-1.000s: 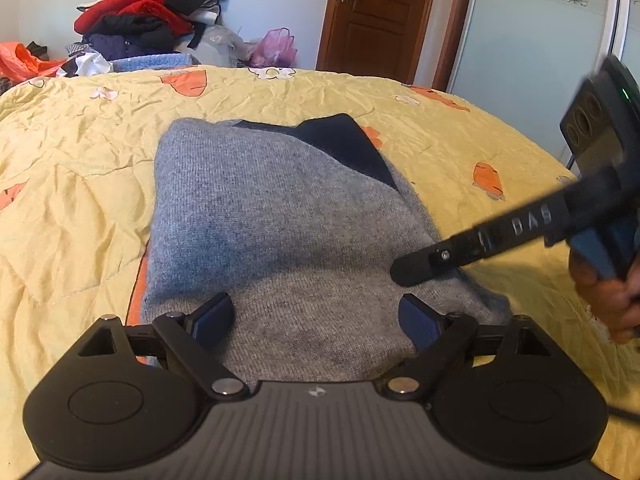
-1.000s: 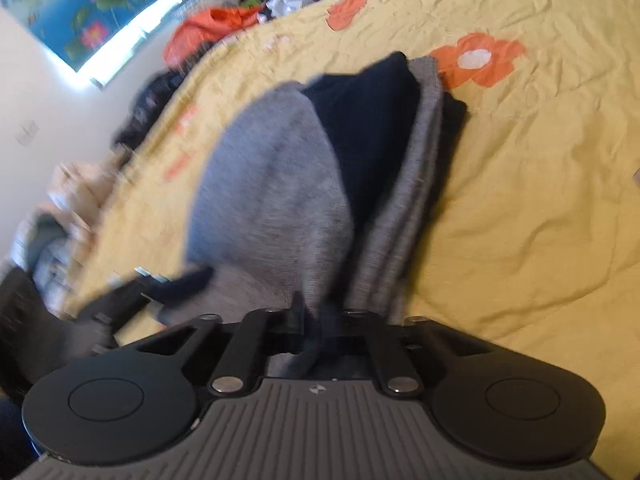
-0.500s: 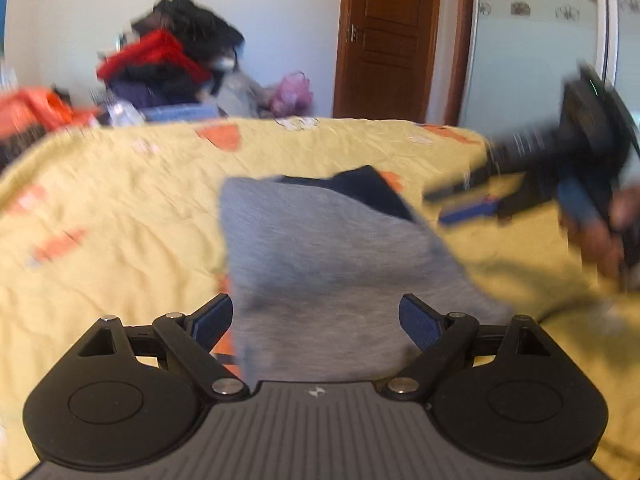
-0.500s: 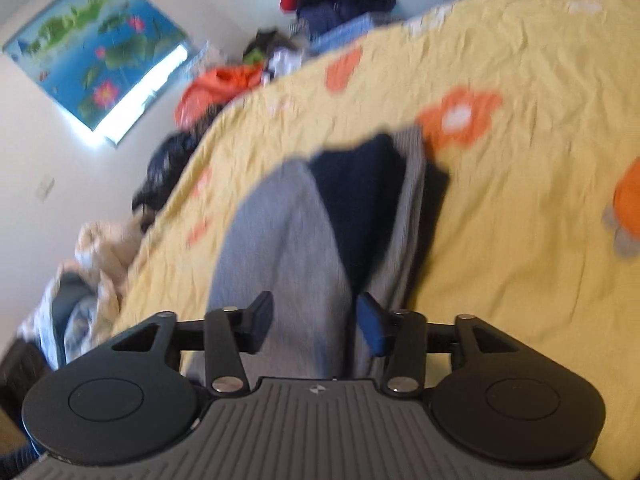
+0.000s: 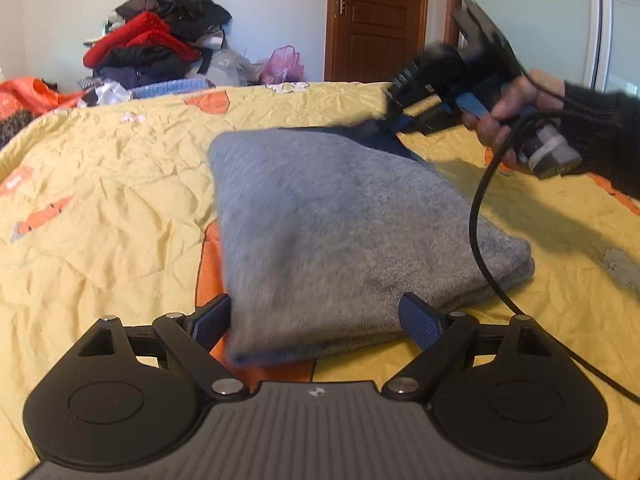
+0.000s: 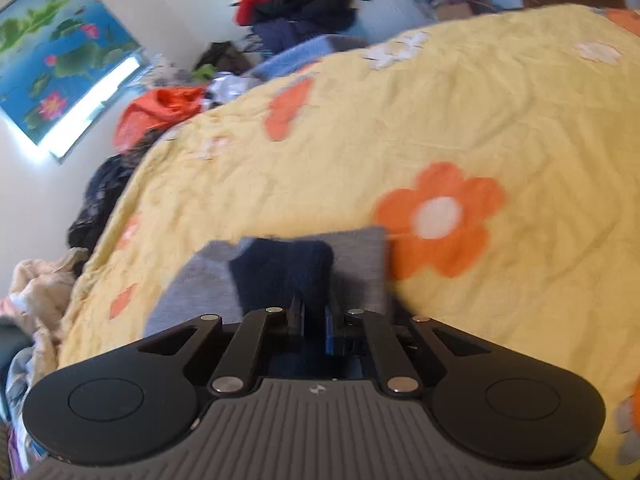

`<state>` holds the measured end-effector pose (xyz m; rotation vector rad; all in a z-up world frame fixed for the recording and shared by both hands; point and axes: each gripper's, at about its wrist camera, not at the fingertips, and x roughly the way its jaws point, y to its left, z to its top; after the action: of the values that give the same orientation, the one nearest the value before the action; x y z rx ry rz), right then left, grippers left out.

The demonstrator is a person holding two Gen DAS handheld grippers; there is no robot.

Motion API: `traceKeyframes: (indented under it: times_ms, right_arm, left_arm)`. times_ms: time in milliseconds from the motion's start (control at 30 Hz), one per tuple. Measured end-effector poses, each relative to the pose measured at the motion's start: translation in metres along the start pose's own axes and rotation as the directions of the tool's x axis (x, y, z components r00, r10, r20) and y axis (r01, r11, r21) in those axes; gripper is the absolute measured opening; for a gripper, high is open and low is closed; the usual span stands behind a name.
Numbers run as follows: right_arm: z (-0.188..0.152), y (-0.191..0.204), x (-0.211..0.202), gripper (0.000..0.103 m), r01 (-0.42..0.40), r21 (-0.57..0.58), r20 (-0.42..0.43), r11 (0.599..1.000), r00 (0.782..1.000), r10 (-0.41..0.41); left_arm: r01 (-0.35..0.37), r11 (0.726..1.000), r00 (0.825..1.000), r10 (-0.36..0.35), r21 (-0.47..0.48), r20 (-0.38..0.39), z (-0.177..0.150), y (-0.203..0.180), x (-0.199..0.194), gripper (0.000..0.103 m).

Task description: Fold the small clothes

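On the yellow flowered bed (image 5: 100, 184), near its middle, folded grey sweater (image 5: 340, 220) lies flat. Left claw (image 5: 316, 320) spread wide, straddling sweater's near edge, not gripping. Right claw (image 6: 314, 324) just clamped together at far navy part; grip unclear.

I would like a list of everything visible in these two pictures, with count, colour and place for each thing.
folded sweater: one, grey with navy part, middle of bed
bedspread: one, yellow with orange flowers, covering bed
clothes pile: one, red, black and others, behind bed
plastic bag: one, pink, beside pile
door: one, brown wood, back wall
picture: one, blue with lotus, wall
left hand-held gripper: open, over near sweater edge
right hand-held gripper: shut, at sweater's far navy end
person's hand: one, black sleeve, holding right hand-held gripper
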<state>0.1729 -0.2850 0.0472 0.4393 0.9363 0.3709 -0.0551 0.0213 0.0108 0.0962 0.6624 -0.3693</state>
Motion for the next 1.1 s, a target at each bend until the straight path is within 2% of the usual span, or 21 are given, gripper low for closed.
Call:
traceKeyframes:
  times_ms: [100,167,200,233,300,367,433,500,533,567,600,633,667,767,833,867,900,933,967,1033,1100]
  right_arm:
    - [-0.01,-0.01,-0.011,0.015,-0.072,0.048,-0.007,0.996,0.997,0.072]
    - [-0.016,-0.004,-0.033,0.036,-0.098,0.055,0.03,0.994,0.995,0.097]
    - [-0.018,-0.002,-0.044,0.056,-0.116,0.059,0.07,0.991,0.991,0.112]
    - [-0.021,-0.001,-0.055,0.075,-0.13,0.064,0.117,0.989,0.986,0.122]
    - [-0.023,0.0,-0.059,0.096,-0.122,0.057,0.125,0.991,0.986,0.114]
    - [-0.022,-0.002,-0.047,0.095,-0.072,0.064,0.081,0.995,0.995,0.066]
    - [-0.024,-0.005,-0.031,0.091,-0.043,0.094,0.029,0.995,0.999,0.04]
    - [-0.031,-0.002,-0.017,0.09,-0.054,0.089,-0.013,0.995,0.998,0.055]
    - [-0.034,0.003,-0.016,0.09,-0.063,0.056,0.004,0.996,0.998,0.063]
    - [-0.037,0.008,-0.013,0.086,-0.067,0.036,-0.005,0.997,0.998,0.067]
    - [-0.039,0.013,-0.011,0.07,-0.065,0.017,-0.006,0.998,0.998,0.065]
    - [-0.04,0.014,-0.007,0.041,-0.065,0.008,-0.02,0.998,0.998,0.066]
    - [-0.042,0.015,-0.008,0.035,-0.084,-0.005,-0.006,0.996,0.996,0.084]
    - [-0.054,0.03,-0.025,0.031,-0.076,-0.146,0.064,0.986,0.994,0.086]
    - [-0.059,0.024,-0.028,0.033,-0.074,-0.134,0.066,0.988,0.994,0.084]
    - [-0.06,0.018,-0.027,0.036,-0.066,-0.099,0.058,0.993,0.996,0.072]
    - [-0.062,0.01,-0.028,0.049,-0.069,-0.054,0.061,0.996,0.996,0.072]
    - [-0.067,0.005,-0.034,0.059,-0.073,-0.015,0.063,0.997,0.995,0.074]
    - [-0.072,0.004,-0.041,0.062,-0.081,-0.001,0.055,0.997,0.995,0.081]
    - [-0.089,0.004,-0.058,0.077,-0.097,0.006,0.027,0.995,0.995,0.097]
    - [-0.113,0.004,-0.071,0.079,-0.156,0.021,-0.031,0.987,0.987,0.157]
  left_arm:
    - [0.07,0.994,0.997,-0.069,-0.08,0.016,0.01,0.013,-0.01,0.091]
    - [0.103,0.984,0.993,-0.094,-0.146,0.067,0.026,0.03,-0.018,0.091]
    - [0.115,0.976,0.991,-0.099,-0.186,0.096,0.037,0.041,-0.02,0.091]
    - [0.128,0.963,0.987,-0.101,-0.236,0.122,0.047,0.054,-0.019,0.091]
    - [0.155,0.925,0.984,-0.114,-0.347,0.136,0.064,0.08,-0.005,0.091]
    - [0.187,0.869,0.982,-0.163,-0.458,0.093,0.078,0.104,0.028,0.091]
    - [0.152,0.825,0.987,-0.157,-0.545,0.036,0.086,0.12,0.062,0.091]
    - [0.122,0.803,0.988,-0.157,-0.583,-0.01,0.091,0.127,0.089,0.09]
    - [0.115,0.798,0.987,-0.159,-0.592,-0.022,0.094,0.127,0.098,0.087]
    - [0.122,0.796,0.985,-0.172,-0.593,-0.028,0.096,0.126,0.106,0.06]
    - [0.144,0.794,0.977,-0.207,-0.591,-0.041,0.098,0.124,0.114,0.045]
    - [0.142,0.798,0.978,-0.205,-0.585,-0.042,0.099,0.121,0.117,0.04]
    - [0.131,0.825,0.983,-0.179,-0.55,-0.034,0.102,0.114,0.115,0.034]
    - [0.101,0.92,0.994,-0.104,-0.38,0.014,0.107,0.088,0.093,0.032]
    - [0.065,0.964,0.998,-0.056,-0.257,0.04,0.102,0.075,0.084,0.035]
    - [0.027,0.975,0.999,-0.021,-0.219,0.029,0.097,0.07,0.083,0.039]
    - [-0.01,0.98,1.0,0.015,-0.201,0.023,0.09,0.068,0.079,0.041]
    - [-0.023,0.98,0.999,0.03,-0.2,0.031,0.084,0.067,0.072,0.05]
    - [-0.021,0.977,0.999,0.03,-0.214,0.04,0.076,0.069,0.061,0.068]
    - [0.003,0.962,1.0,0.005,-0.272,0.03,0.061,0.074,0.041,0.09]
    - [0.081,0.931,0.997,-0.081,-0.356,0.016,0.043,0.079,0.026,0.09]
